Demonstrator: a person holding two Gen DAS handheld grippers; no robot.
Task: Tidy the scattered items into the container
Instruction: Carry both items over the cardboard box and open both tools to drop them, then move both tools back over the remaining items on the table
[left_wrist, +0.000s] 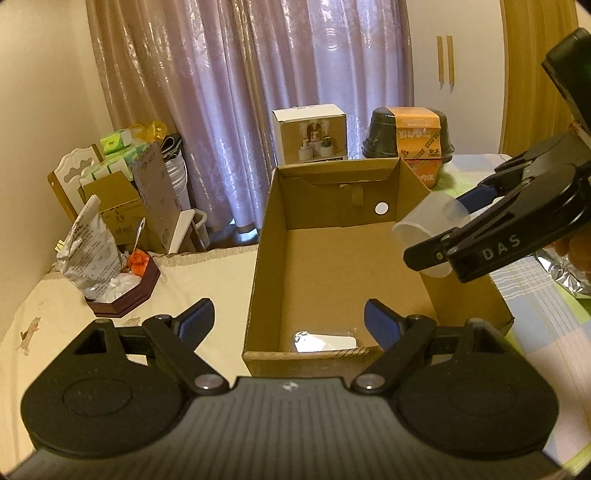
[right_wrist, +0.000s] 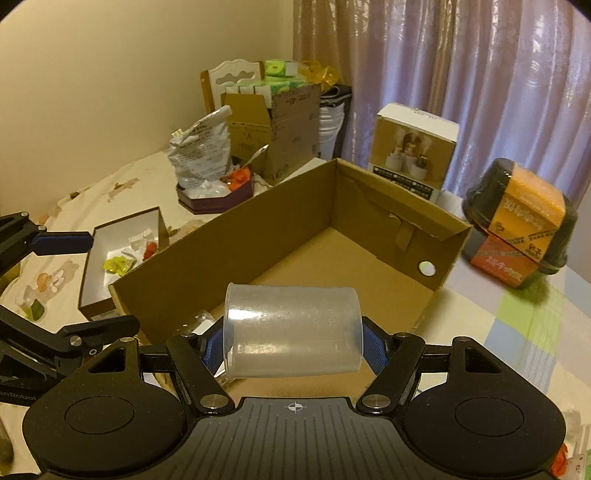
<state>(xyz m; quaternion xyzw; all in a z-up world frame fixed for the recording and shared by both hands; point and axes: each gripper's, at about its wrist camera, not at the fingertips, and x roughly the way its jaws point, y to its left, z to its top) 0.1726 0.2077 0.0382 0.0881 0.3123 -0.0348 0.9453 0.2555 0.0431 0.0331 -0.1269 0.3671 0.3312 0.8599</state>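
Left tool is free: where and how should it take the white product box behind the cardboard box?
Grip the upright white product box across its two vertical side faces, near the top, coming from above over the open cardboard box. Its flat sides stand clear; the lower front sits behind the cardboard wall. The open left tool probably needs wider jaws.

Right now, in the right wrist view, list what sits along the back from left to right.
Crumpled silver bag → brown carton with green packs on top → white and gold product box → black bowl with an orange label.
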